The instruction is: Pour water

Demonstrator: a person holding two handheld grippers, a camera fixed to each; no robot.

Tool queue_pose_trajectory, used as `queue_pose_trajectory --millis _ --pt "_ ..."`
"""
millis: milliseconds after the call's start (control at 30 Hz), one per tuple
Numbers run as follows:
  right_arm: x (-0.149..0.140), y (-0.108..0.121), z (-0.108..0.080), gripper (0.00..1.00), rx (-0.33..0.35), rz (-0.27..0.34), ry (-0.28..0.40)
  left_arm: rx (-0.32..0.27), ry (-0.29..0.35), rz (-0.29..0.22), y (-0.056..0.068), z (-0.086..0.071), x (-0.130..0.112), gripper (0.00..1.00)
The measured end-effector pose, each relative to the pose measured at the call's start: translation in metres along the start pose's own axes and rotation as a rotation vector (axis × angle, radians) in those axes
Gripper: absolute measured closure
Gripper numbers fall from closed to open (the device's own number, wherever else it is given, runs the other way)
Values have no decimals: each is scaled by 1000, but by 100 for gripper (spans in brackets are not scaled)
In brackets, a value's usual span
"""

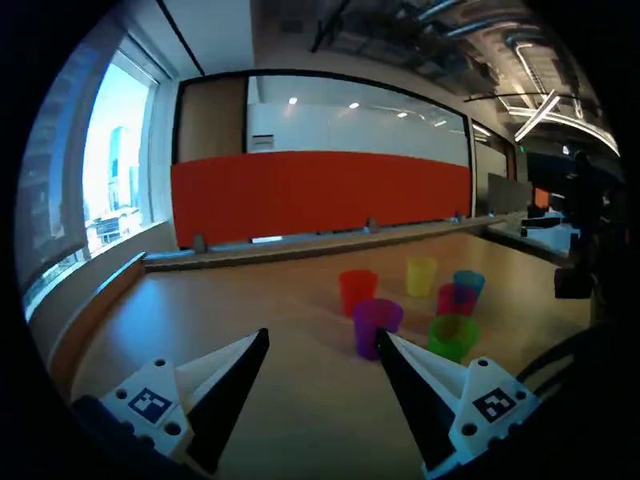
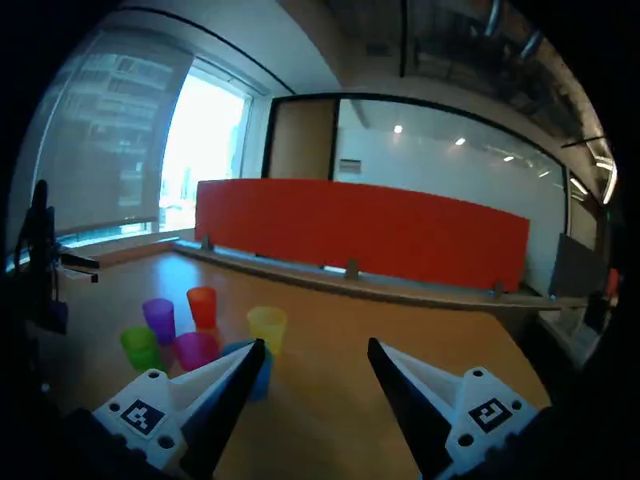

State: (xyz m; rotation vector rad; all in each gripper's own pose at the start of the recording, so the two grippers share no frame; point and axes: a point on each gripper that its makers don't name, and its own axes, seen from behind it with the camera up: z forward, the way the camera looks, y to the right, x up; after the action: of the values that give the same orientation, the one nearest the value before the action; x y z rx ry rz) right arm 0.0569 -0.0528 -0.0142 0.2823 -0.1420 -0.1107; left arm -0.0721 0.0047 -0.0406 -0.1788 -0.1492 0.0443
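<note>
Several coloured plastic cups stand clustered on a wooden table (image 1: 240, 304). In the left gripper view a purple cup (image 1: 376, 326) is nearest, with a red cup (image 1: 357, 290), yellow cup (image 1: 421, 276), blue cup (image 1: 469, 282), magenta cup (image 1: 456, 300) and green cup (image 1: 452, 337) around it. My left gripper (image 1: 322, 340) is open, just short of the purple cup. In the right gripper view the same cups sit at the left: green (image 2: 140, 346), purple (image 2: 159, 318), red (image 2: 202, 306), yellow (image 2: 267, 327), magenta (image 2: 194, 350), blue (image 2: 254, 376). My right gripper (image 2: 314, 346) is open, empty, beside the blue cup.
An orange divider panel (image 1: 320, 192) runs along the table's far edge, with a glass wall behind it. Windows (image 2: 200, 144) lie to the left. A dark stand (image 1: 580, 240) rises at the right of the left gripper view, and a dark stand (image 2: 40, 264) at the left of the right gripper view.
</note>
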Motion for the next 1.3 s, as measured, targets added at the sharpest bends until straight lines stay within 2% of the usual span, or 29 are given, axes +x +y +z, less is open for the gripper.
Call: queue_pose_trajectory --millis 267,467,667,867,1067,1167,1300 --pt "23 24 -8 1 -173 4 115 109 132 -64 -24 -14 30 2" --pt "33 29 -12 0 -245 -4 158 157 192 -84 -34 -17 46 2" --pt "35 33 -14 1 -269 5 172 178 218 -85 -33 -16 53 2" --pt "30 40 -16 1 -280 51 163 194 222 -102 -31 -14 50 2" --pt "27 46 -15 1 -287 95 172 220 239 -148 -38 -15 44 2" --pt "23 53 -16 0 -301 122 177 242 249 -150 -45 -16 40 2" --pt "15 60 -15 1 -317 151 165 269 255 -124 -51 -18 36 2"
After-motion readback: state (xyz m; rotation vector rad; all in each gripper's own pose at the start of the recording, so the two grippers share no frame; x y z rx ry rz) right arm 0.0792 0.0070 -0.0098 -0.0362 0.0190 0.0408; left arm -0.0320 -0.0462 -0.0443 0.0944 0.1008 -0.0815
